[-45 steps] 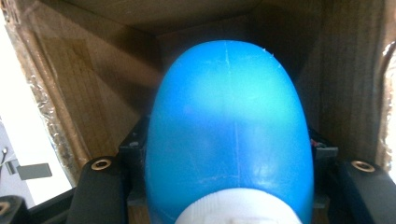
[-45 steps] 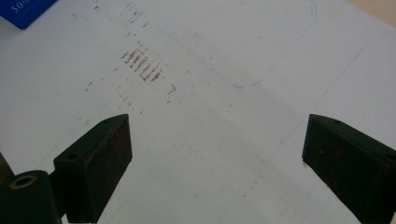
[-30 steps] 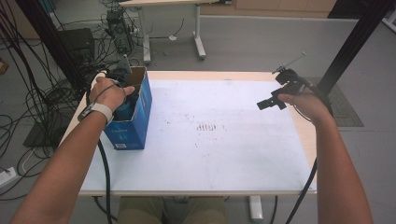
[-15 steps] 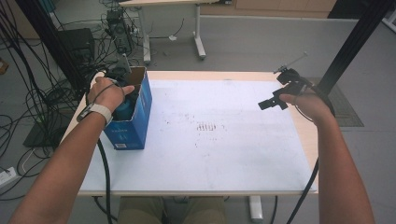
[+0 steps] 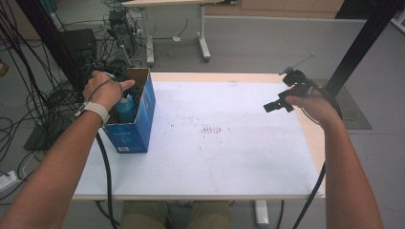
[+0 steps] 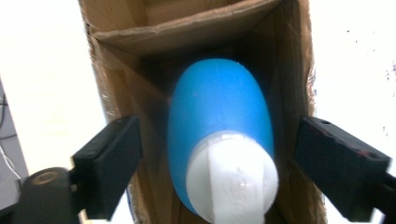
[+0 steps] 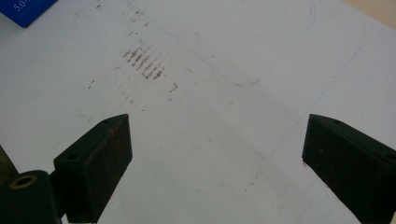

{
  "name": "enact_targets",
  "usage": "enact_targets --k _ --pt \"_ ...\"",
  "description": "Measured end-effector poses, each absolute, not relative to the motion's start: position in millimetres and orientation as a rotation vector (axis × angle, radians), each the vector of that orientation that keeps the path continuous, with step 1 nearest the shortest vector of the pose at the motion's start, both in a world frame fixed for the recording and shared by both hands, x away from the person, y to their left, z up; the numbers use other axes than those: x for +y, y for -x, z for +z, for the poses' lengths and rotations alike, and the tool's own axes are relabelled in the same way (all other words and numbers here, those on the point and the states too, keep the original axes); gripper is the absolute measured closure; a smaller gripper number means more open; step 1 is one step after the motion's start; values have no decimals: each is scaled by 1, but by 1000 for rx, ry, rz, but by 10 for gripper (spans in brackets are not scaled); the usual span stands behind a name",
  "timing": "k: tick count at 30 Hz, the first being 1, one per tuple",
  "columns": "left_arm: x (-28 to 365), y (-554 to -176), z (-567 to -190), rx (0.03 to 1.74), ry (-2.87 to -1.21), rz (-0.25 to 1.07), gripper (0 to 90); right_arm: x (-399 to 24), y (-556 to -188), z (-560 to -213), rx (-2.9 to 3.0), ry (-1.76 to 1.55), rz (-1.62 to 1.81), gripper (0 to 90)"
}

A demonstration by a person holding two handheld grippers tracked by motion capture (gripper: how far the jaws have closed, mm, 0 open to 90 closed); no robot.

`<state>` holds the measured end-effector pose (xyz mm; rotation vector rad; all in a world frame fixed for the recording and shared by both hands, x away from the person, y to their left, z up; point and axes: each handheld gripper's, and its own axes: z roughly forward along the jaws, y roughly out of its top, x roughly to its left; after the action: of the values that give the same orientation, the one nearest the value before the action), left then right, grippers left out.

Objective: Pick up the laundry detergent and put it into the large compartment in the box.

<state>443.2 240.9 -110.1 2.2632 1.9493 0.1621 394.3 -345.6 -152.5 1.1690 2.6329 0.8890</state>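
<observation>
In the left gripper view, the left gripper (image 6: 215, 163) has just been opening its jaws, which now stand clear on either side of the blue bottle (image 6: 219, 126) (white cap toward the camera). The bottle sits inside the box (image 5: 141, 117) at the table's (image 5: 229, 162) left edge. Farther right, the right gripper (image 7: 215, 158) hovers over the stained tabletop, jaws spread and empty.
</observation>
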Motion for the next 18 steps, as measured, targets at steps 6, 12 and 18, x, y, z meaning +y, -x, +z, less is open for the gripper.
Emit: enact_targets --k 6,12,18 --pt "247 -438 -96 1873 -2284 161 94 -346 -392 -150 2627 -1170 889 82" --pt "252 -434 -77 1802 -2301 181 99 -347 -389 -147 2628 -1172 887 82" --pt "251 -427 -57 1726 -2316 208 96 -347 -387 -147 2625 -1173 885 82"
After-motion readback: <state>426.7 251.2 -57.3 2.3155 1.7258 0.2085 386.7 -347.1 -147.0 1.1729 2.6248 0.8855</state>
